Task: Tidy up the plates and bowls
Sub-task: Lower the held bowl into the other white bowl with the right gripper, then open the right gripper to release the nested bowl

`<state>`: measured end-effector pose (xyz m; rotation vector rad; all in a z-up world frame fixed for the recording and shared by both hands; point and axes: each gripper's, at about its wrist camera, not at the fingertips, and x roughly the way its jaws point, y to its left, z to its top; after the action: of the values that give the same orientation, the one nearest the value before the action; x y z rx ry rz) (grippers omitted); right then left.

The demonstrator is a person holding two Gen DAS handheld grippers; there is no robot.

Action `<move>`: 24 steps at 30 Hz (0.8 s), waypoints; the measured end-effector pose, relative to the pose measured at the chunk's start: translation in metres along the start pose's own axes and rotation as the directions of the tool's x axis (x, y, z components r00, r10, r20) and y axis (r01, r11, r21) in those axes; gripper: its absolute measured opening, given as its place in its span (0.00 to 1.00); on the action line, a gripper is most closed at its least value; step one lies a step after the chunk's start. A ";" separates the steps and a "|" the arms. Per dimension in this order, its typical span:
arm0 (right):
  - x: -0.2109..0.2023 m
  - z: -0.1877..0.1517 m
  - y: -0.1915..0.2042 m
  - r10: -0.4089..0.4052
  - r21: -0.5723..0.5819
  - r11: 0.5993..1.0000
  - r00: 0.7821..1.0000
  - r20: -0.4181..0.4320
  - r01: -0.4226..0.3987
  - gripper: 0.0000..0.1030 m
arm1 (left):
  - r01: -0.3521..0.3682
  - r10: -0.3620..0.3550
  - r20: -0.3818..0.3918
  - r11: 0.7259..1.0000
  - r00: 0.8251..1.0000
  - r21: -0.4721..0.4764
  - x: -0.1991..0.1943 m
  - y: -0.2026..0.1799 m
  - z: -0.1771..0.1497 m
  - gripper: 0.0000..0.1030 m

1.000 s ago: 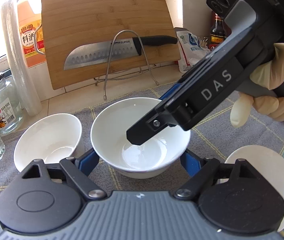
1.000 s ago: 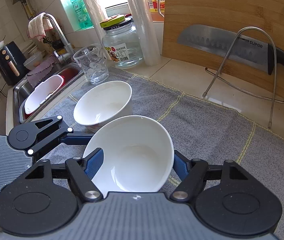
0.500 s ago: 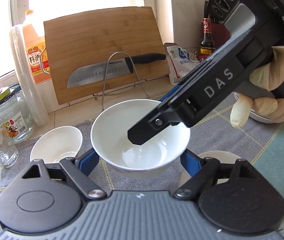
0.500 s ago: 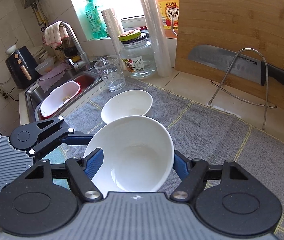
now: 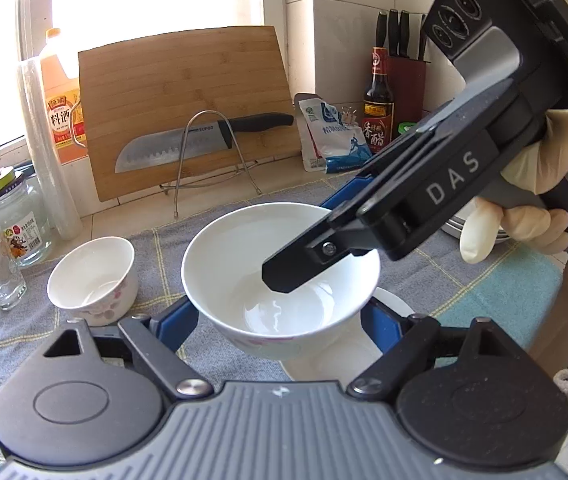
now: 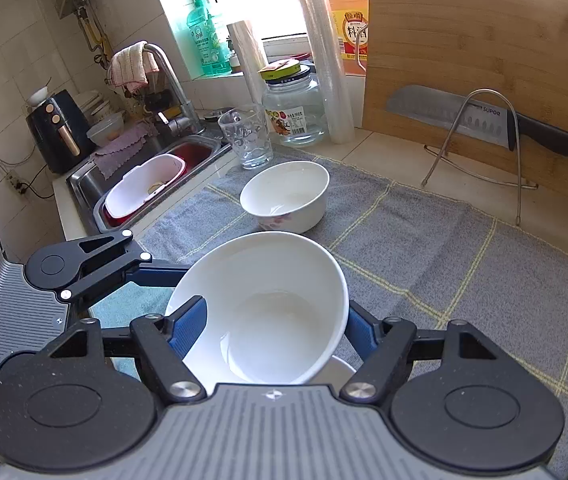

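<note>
A sunlit kitchen table (image 6: pixel 396 160) by a window, covered in part by a grey checked cloth (image 6: pixel 464 264), with a bamboo cutting board (image 5: pixel 187 108) leaning against the tiled wall and a chef's knife (image 5: pixel 199 140) resting across a wire stand (image 5: pixel 211 160) in front of it. A large white bowl (image 5: pixel 279 264) is held clear of the cloth by both tools at once. The left tool (image 5: pixel 279 322) clasps the bowl from outside, its blue pads pressed against opposite sides of the wall. The right tool (image 6: pixel 275 326), gripped by a gloved hand (image 5: pixel 532 200), pinches the bowl's rim, one finger inside the bowl and the other outside. The bowl tilts slightly in the right wrist view. Directly beneath it, a white plate (image 5: pixel 388 300) lies on the cloth, mostly hidden by the bowl. A smaller white bowl (image 5: pixel 93 280) with a floral pattern near its base stands on the cloth to the left, well apart from the raised one. Beyond it are a drinking glass (image 6: pixel 247 140), a lidded glass jar (image 6: pixel 294 112) and a roll of plastic film (image 6: pixel 326 60). A sink (image 6: pixel 95 184) holding a white basin (image 6: pixel 143 186) lies at the table's far left end.
</note>
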<state>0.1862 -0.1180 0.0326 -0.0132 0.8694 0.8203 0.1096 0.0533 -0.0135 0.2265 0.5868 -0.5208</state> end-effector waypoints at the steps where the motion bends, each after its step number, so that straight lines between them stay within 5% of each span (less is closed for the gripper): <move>1: -0.001 -0.003 0.000 0.000 0.002 1.000 1.000 -0.003 0.000 0.77 | 0.004 -0.004 -0.003 1.000 1.000 0.002 -0.001 -0.002 -0.001 0.85; 24: -0.001 -0.043 -0.013 -0.039 0.079 0.996 0.996 -0.075 0.045 0.77 | 0.087 -0.084 -0.088 0.996 0.993 0.026 0.019 -0.028 -0.018 0.85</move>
<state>0.1649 -0.1419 0.0009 0.0091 0.9680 0.7491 0.1002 0.0282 -0.0404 0.2541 0.6762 -0.6051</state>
